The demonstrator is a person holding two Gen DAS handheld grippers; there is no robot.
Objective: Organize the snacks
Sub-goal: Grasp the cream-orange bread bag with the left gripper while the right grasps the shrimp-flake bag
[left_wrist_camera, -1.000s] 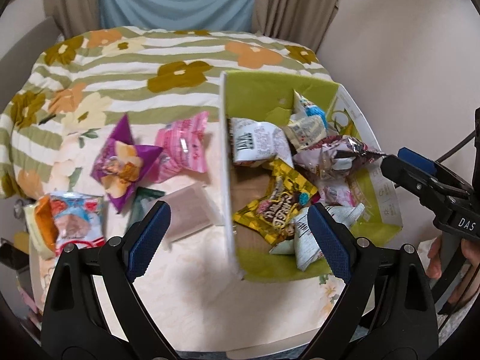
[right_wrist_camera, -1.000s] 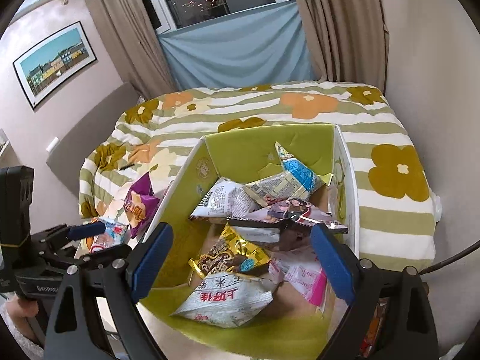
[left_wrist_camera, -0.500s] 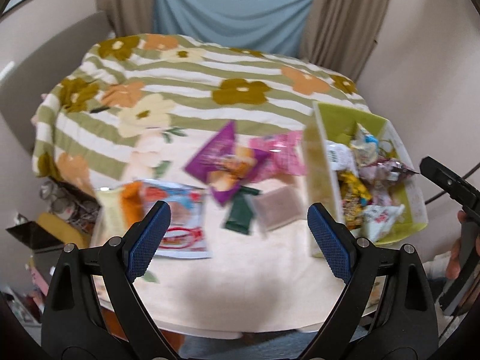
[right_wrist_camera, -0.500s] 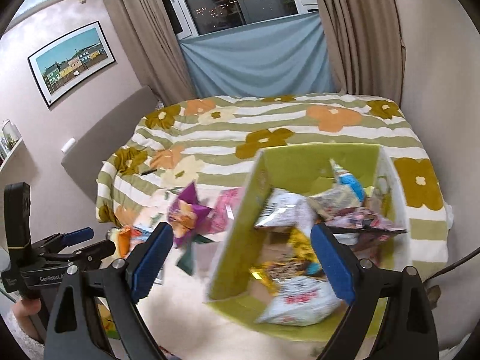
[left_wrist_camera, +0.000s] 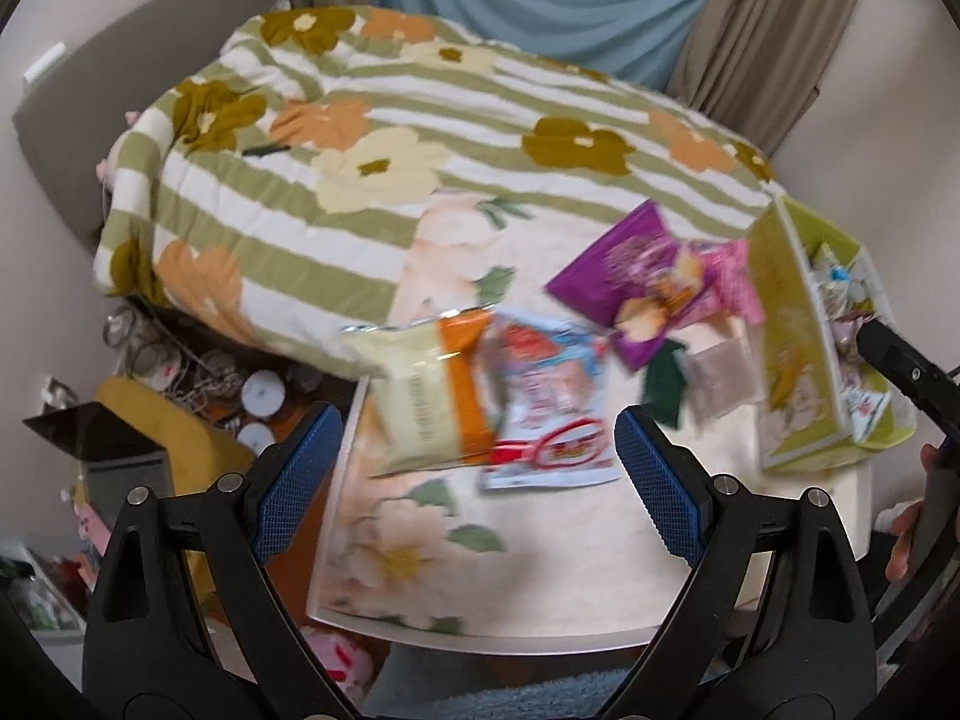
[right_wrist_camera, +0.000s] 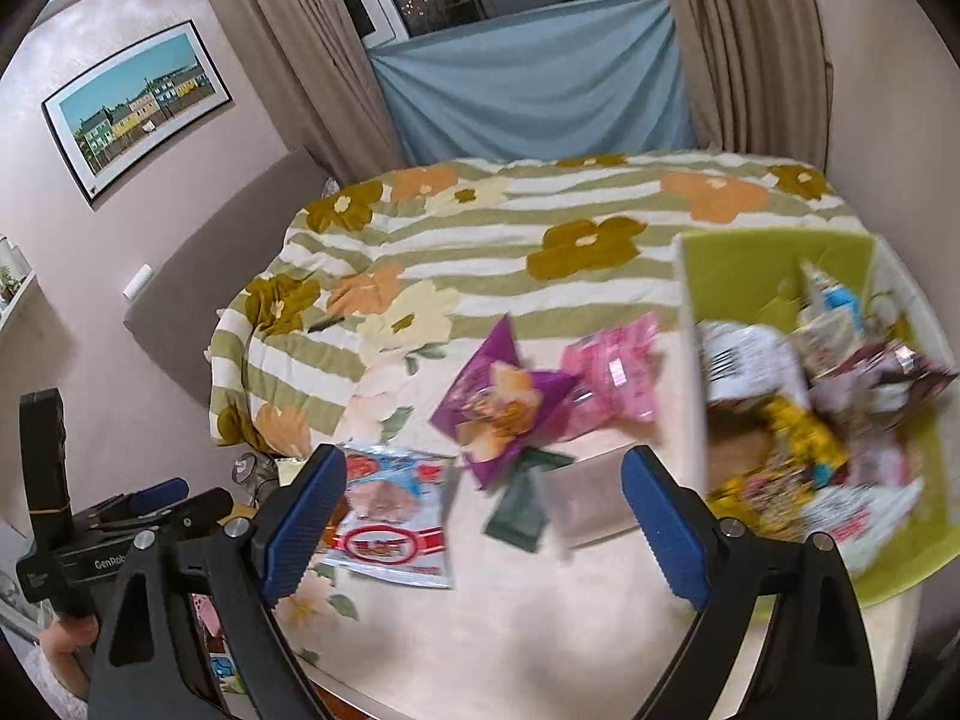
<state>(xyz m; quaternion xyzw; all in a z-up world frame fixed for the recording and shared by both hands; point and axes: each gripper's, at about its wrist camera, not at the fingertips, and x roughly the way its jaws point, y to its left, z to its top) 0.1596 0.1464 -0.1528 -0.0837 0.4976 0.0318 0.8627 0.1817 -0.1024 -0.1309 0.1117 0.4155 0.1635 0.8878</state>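
In the left wrist view, the left hand-held gripper [left_wrist_camera: 474, 468] is hanging with its blue pads spread wide and nothing between them, pointing down at the tabletop [left_wrist_camera: 540, 570] covered in a cream floral cloth. A yellow and orange snack bag [left_wrist_camera: 429, 396] is lying just past the pads, touching a white and red snack bag [left_wrist_camera: 549, 414] beside it. Farther right, a purple snack bag [left_wrist_camera: 636, 282] is overlapping a pink snack bag [left_wrist_camera: 735, 288], with a dark green packet [left_wrist_camera: 663, 381] and a pale brown packet [left_wrist_camera: 717, 372] lying just below them. The green box [left_wrist_camera: 786, 336] is sitting at the right edge, holding more snacks. In the right wrist view, the right hand-held gripper [right_wrist_camera: 480, 522] is likewise standing spread and empty above the tabletop [right_wrist_camera: 540, 630]. The white and red snack bag [right_wrist_camera: 390, 516] is lying near its left pad, the purple snack bag [right_wrist_camera: 504, 402] and pink snack bag [right_wrist_camera: 618, 372] beyond, and the dark green packet [right_wrist_camera: 519, 507] beside the pale brown packet [right_wrist_camera: 591, 501]. The green box [right_wrist_camera: 774, 267], crowded with wrappers, is filling the right side. The left hand-held gripper [right_wrist_camera: 162, 501] is showing at the lower left.
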